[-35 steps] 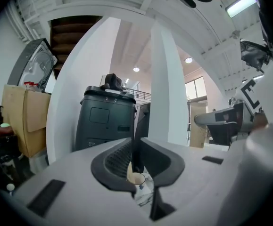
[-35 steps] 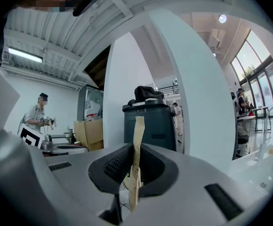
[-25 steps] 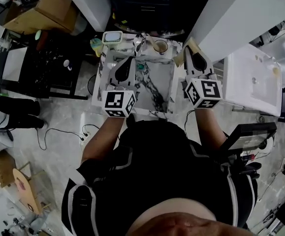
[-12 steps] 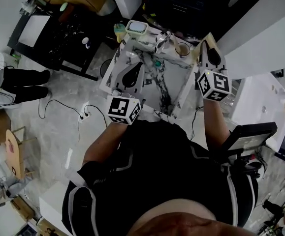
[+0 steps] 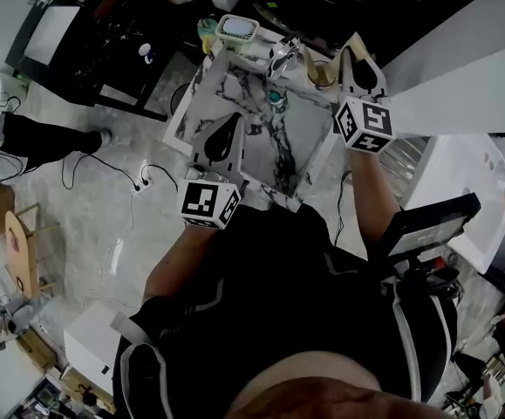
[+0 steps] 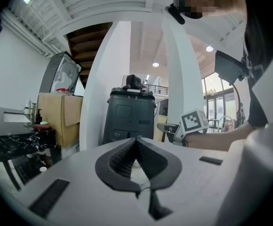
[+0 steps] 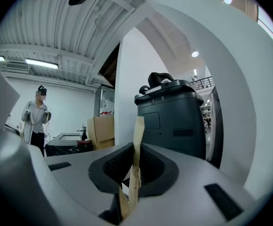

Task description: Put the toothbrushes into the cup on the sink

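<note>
While my right fingers (image 7: 159,167) pinch narrowly on a tan toothbrush (image 7: 138,132) standing upright between them, left fingers (image 6: 163,163) pressed together on nothing, both held over the marble sink (image 5: 294,140), cup (image 5: 321,75) on the back rim beside the faucet (image 5: 283,55), just left of my right fingers, open basin between my hands

Your toothbrush (image 7: 137,135) hid its lower end between the jaws (bristles unseen); cup (image 5: 323,73) contents were too small.
</note>
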